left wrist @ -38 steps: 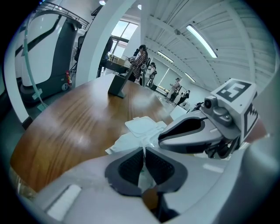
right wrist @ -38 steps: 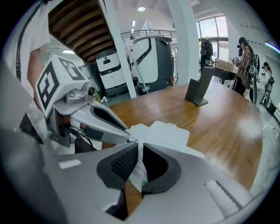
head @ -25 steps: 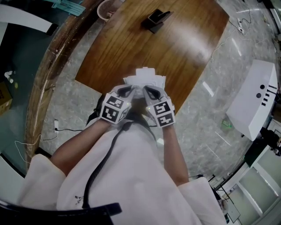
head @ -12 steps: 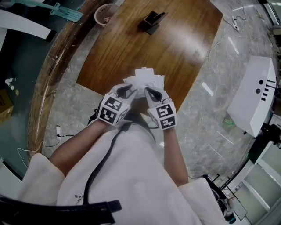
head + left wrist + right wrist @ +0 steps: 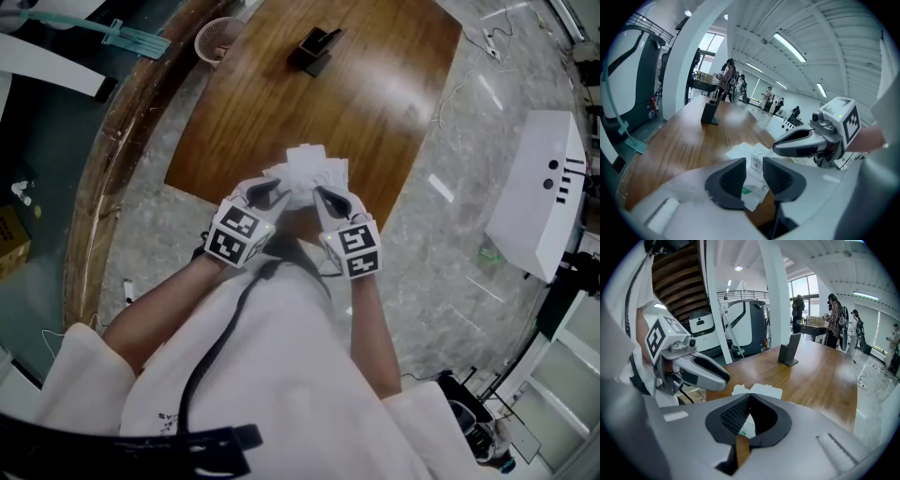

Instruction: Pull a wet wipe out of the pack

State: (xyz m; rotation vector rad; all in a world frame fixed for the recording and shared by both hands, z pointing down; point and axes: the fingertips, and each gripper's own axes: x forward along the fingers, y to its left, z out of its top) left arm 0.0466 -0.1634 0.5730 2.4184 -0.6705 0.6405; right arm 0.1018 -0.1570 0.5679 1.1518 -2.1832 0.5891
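Note:
The white wet wipe pack point(image 5: 309, 169) hangs above the near edge of the wooden table point(image 5: 375, 94), between my two grippers. My left gripper point(image 5: 277, 191) is at its left end with the jaws open. In the left gripper view a gap shows between the pads point(image 5: 735, 177), and the pack point(image 5: 751, 151) shows through it. My right gripper point(image 5: 320, 193) is at the pack's right end with its tips together. In the right gripper view the right gripper point(image 5: 750, 398) pinches the white film, and the pack point(image 5: 764, 390) sticks out beyond it.
A black stand point(image 5: 314, 47) sits far back on the table, with a pink basket point(image 5: 217, 37) at the far left corner. A white machine point(image 5: 544, 197) stands on the stone floor at the right. Cables point(image 5: 473, 89) lie on the floor. People stand far off in both gripper views.
Both grippers have come up a little with the pack between them. The left gripper has rolled slightly, and its jaws stand wider apart.

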